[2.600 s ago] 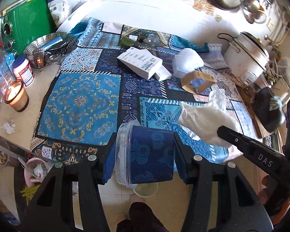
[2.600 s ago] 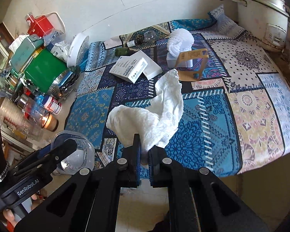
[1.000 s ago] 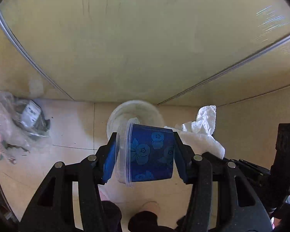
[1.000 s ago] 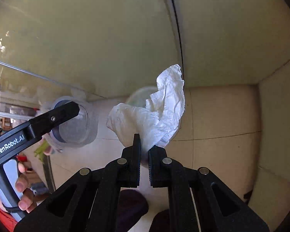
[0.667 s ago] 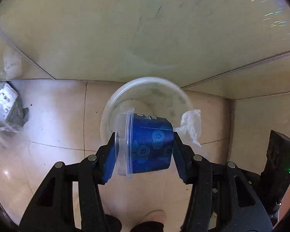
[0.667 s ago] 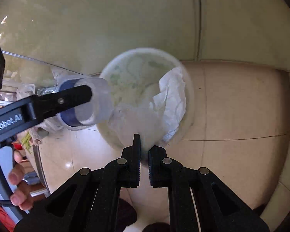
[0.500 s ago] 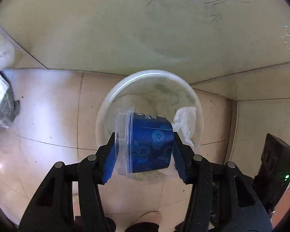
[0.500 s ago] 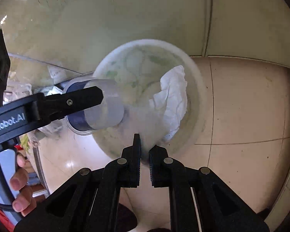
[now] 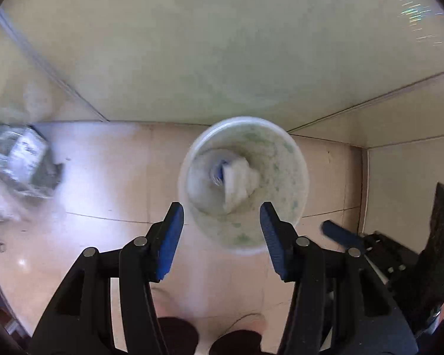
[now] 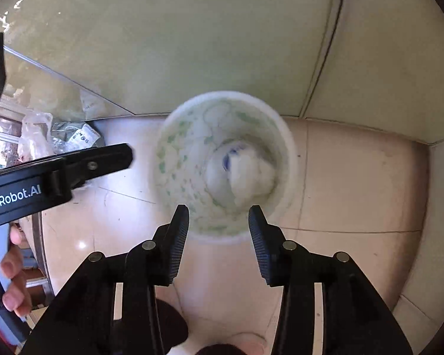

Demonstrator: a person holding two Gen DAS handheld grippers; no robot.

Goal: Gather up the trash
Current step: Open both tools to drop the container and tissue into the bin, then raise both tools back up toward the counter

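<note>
A white waste bin with green marks (image 9: 293, 177) (image 10: 174, 159) stands on the tiled floor right below both grippers. Inside it lie the crumpled white tissue (image 9: 236, 177) (image 10: 251, 177) and the blue flowered plastic cup (image 9: 219, 171) (image 10: 232, 153), mostly hidden under the tissue. My left gripper (image 9: 222, 207) hangs open over the bin's near rim with nothing between its blue pads. My right gripper (image 10: 219, 208) is over the same rim, its jaws opening and empty. One finger (image 10: 103, 159) of the left gripper shows in the right wrist view, left of the bin.
A clear plastic bag of packaging (image 9: 20, 153) (image 10: 59, 136) lies on the floor left of the bin. Pale cabinet panels rise just behind the bin. A hand (image 10: 11, 266) holds the left gripper's handle. Dark shoe tips show at the bottom edge.
Both grippers sank toward the bin. The blue cup left the left jaws and the tissue left the right jaws; both now lie in the bin. The right jaws went from shut to apart.
</note>
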